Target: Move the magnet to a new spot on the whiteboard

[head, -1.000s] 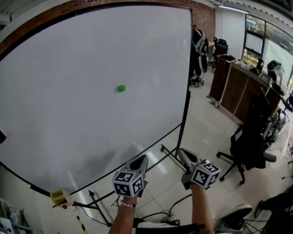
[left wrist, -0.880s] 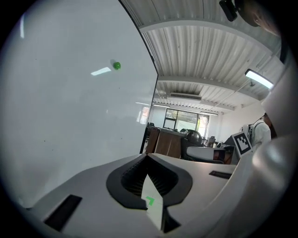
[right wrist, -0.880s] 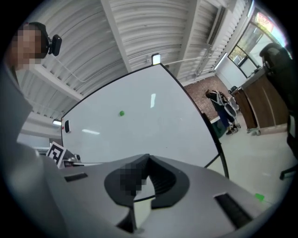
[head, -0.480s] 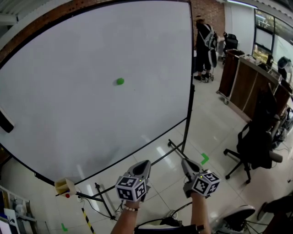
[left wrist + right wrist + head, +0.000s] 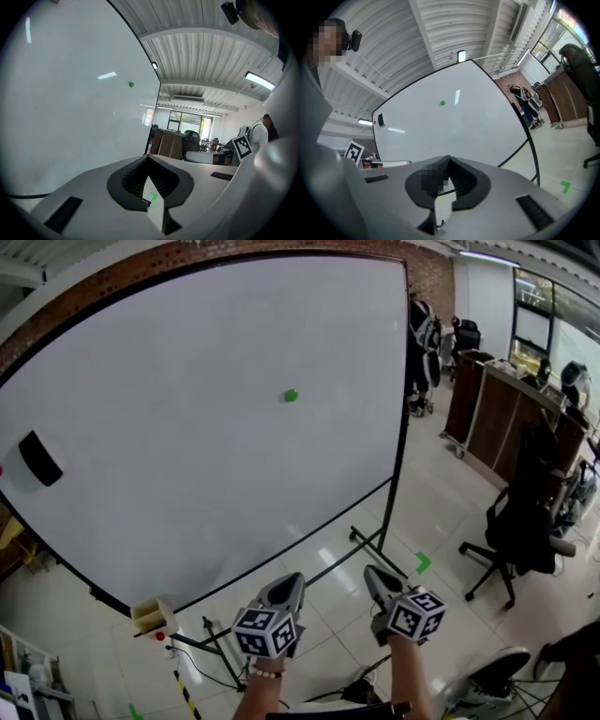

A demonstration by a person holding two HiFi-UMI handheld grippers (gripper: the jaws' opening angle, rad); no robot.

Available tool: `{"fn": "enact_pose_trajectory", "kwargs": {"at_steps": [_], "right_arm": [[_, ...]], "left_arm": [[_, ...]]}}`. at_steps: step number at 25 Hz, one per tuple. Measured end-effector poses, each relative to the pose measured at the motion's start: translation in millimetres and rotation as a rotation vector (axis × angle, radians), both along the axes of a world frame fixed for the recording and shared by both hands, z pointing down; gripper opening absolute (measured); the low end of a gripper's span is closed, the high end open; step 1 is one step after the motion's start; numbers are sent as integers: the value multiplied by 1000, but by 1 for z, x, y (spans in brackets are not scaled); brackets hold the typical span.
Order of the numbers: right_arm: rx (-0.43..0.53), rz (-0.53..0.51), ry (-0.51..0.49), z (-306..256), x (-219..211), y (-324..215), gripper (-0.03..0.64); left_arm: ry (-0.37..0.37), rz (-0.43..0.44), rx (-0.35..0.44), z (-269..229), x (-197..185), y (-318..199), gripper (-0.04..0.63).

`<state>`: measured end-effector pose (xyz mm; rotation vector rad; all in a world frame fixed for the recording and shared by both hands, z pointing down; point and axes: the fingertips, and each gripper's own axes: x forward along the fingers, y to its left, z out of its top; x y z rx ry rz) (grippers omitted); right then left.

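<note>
Presently both claws are closed and empty: the left gripper [image 5: 292, 579] and right gripper [image 5: 373, 574] show jaw tips pressed together, nothing between them. The green magnet [image 5: 292, 396] sits on the whiteboard [image 5: 169, 474], right of centre, nearer the top edge. Both grippers hang below the bottom edge, well apart from the magnet.

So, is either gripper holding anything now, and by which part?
Nothing is held. The left gripper and the right gripper are both shut and empty; the green magnet sits on the whiteboard, untouched.
</note>
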<state>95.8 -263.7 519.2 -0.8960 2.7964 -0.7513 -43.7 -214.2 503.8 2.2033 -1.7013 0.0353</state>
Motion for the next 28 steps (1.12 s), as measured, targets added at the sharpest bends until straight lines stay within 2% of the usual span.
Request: {"fn": "enact_pose_trajectory", "kwargs": {"at_steps": [5,11,18,23,28], "right_arm": [[21,19,39,-3,-40,79,3],[-1,95,102,8,-48,162,2],[47,118,142,-14,-48,213,2],[114,78,184,-32,-47,226,2],[140,85,191,-38,-23,231,2]], "left_arm": [[24,38,26,-2,-36,67,-6],[67,89,23,5,-61,128,-6],[82,134,30,0,-49,178,-6],[73,110,63,-16,-36,191,-6],[45,101,61,-18,-17,197,-6]]}}
